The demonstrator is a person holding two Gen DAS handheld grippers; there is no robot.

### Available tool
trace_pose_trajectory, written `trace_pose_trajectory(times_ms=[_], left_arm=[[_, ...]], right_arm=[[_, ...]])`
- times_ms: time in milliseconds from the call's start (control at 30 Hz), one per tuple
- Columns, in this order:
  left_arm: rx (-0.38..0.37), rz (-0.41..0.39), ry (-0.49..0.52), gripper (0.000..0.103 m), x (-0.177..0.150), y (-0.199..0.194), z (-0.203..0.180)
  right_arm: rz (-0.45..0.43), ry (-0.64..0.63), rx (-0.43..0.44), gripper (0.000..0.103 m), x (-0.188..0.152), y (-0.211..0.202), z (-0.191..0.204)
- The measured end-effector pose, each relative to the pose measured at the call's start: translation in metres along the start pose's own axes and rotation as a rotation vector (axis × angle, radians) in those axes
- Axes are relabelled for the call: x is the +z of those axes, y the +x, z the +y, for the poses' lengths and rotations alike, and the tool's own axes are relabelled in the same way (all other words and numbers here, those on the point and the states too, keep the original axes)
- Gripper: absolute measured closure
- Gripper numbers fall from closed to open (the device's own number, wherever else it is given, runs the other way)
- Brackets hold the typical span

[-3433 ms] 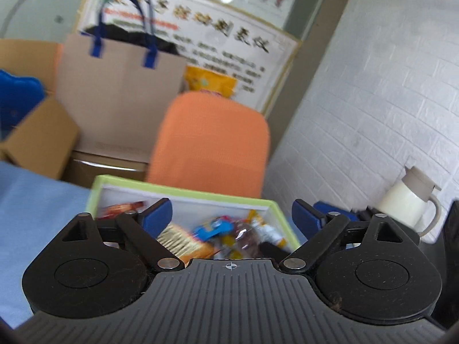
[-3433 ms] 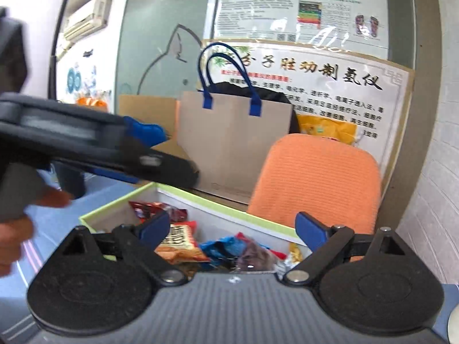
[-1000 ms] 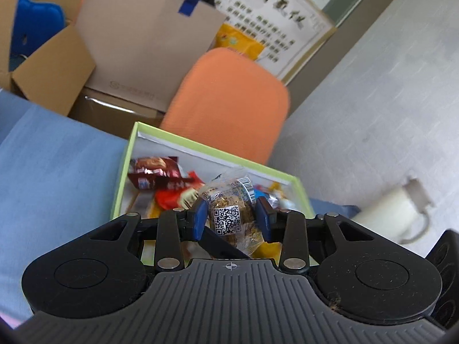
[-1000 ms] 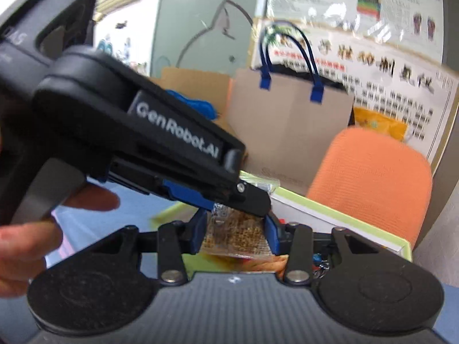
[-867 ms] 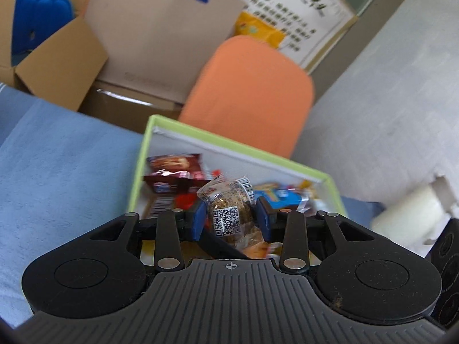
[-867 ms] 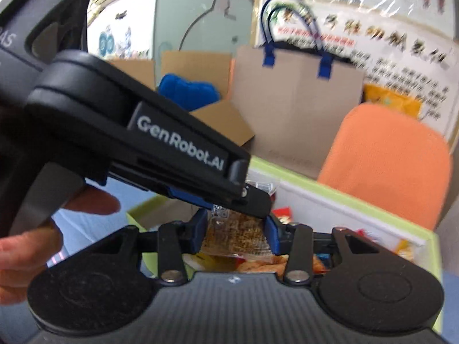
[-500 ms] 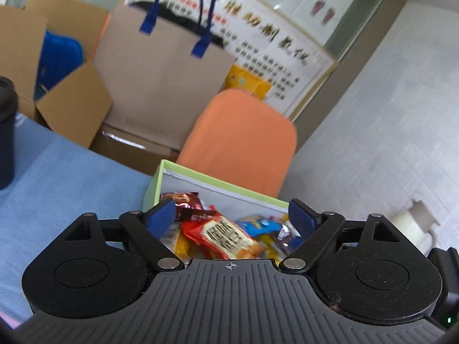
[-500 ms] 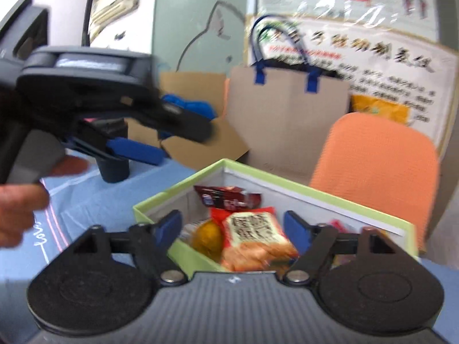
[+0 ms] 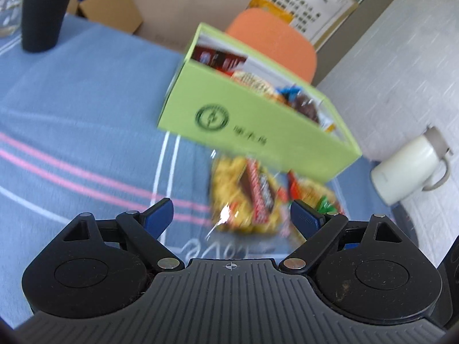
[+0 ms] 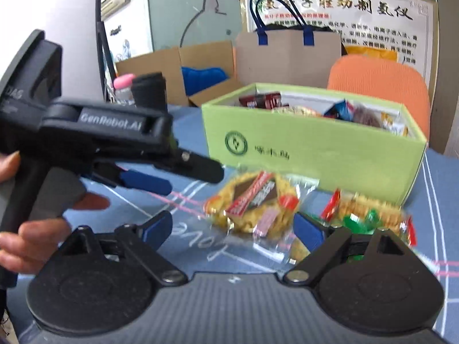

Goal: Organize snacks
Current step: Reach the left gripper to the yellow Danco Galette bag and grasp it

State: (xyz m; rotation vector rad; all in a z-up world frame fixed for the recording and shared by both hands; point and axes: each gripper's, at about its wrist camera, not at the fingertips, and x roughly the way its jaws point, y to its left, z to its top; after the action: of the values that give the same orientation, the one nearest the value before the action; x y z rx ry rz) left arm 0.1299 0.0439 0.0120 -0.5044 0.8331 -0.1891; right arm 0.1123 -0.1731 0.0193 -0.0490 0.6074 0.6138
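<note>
A lime-green snack box stands on the blue tablecloth, holding several wrapped snacks. In front of it lies a clear packet of yellow snacks with a red-brown label. A second packet with red and green wrappers lies to its right. My left gripper is open just short of the first packet, nothing between its fingers. My right gripper is open too, low over the same packet. In the right wrist view the left gripper comes in from the left, held by a person's hand.
A black cup stands at the far left of the table. A white jug sits right of the box by the wall. Behind the table are an orange chair, a paper bag and open cardboard boxes.
A second ago each gripper was shut on a clear-wrapped snack over the box. Both have opened, empty, and have pulled back and down to the packets in front of the box.
</note>
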Motion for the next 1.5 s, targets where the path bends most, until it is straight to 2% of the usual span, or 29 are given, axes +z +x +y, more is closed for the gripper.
trace_pose_trajectory(times_ms=[133,200,333,633,767,933,1133,1333,1433,1500], left_arm=[[0.002,0.012,0.021,0.025,0.004,0.011,-0.004],[0.048,0.034,0.051,0.027,0.012,0.023,-0.01],[0.128,0.024,0.144,0.028,0.016,0.037,-0.025],[0.072,0.067,0.156,0.028,0.015,0.047,-0.034],[0.049,0.1,0.161,0.035,0.014,0.051,-0.033],[0.027,0.12,0.172,0.045,-0.001,0.033,-0.033],[0.023,0.103,0.166,0.046,-0.052,-0.008,-0.038],[0.03,0.104,0.191,0.041,-0.093,-0.038,-0.055],[-0.002,0.099,0.161,0.036,-0.094,-0.045,-0.054],[0.005,0.072,0.132,0.031,-0.089,-0.051,-0.05]], right_arm=[[0.002,0.042,-0.012,0.012,-0.001,0.015,-0.003],[0.016,0.057,-0.007,0.012,0.001,0.025,-0.007],[0.016,0.063,0.005,0.012,-0.002,0.026,-0.013],[0.072,-0.011,0.006,0.011,0.003,0.036,-0.006],[0.085,-0.036,-0.007,0.011,0.002,0.04,0.0],[0.089,-0.064,-0.005,0.011,0.0,0.025,0.015],[0.081,-0.123,-0.005,0.011,-0.029,-0.017,0.051],[0.086,-0.128,-0.002,0.012,-0.058,-0.06,0.071],[0.076,-0.106,-0.009,0.011,-0.063,-0.073,0.072],[0.069,-0.072,-0.021,0.011,-0.064,-0.079,0.067]])
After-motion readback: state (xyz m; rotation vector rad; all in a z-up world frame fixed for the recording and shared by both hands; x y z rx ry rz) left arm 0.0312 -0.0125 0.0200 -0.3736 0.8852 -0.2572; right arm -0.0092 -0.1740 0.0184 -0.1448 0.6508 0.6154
